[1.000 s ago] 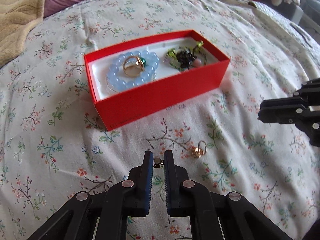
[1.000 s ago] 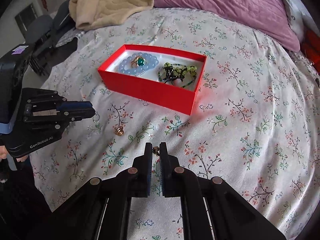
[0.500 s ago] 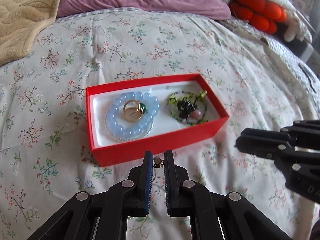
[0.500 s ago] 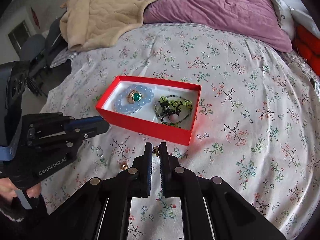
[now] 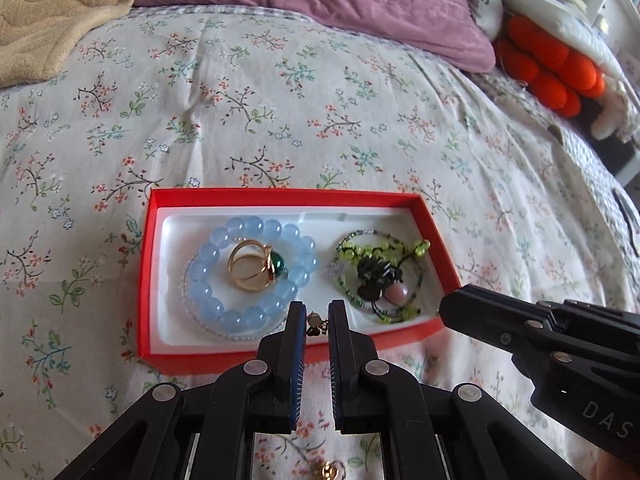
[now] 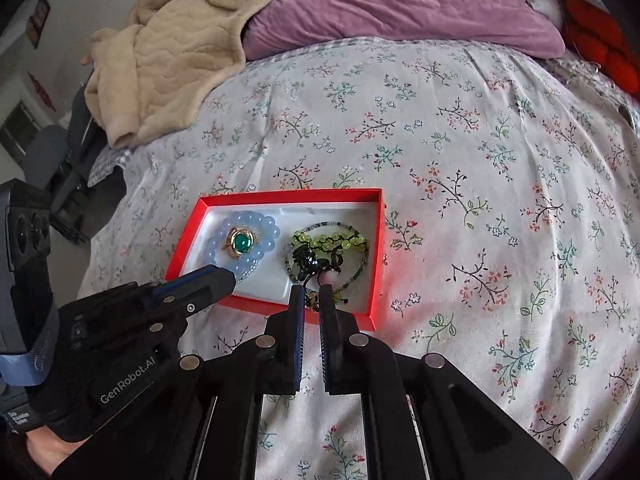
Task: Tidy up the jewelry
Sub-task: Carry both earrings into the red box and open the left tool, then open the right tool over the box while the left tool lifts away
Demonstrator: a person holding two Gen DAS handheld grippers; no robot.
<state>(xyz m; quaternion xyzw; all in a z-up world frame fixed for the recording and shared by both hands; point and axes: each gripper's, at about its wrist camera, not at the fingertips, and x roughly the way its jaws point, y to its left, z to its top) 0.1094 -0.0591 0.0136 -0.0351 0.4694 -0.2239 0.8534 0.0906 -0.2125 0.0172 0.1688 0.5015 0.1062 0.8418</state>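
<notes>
The left gripper (image 5: 316, 322) is closed on a small gold earring (image 5: 314, 323) over the near wall of the red box (image 5: 280, 196) on the bedspread (image 5: 280, 100). The box holds a blue bracelet (image 5: 208, 292) encircling a gold ring (image 5: 256, 266) at its left end and a green bracelet (image 5: 380, 256) at its right end. The right gripper (image 5: 448, 310) sits at the box's near right corner; another earring (image 5: 330, 472) lies on the bedspread at the near edge.
</notes>
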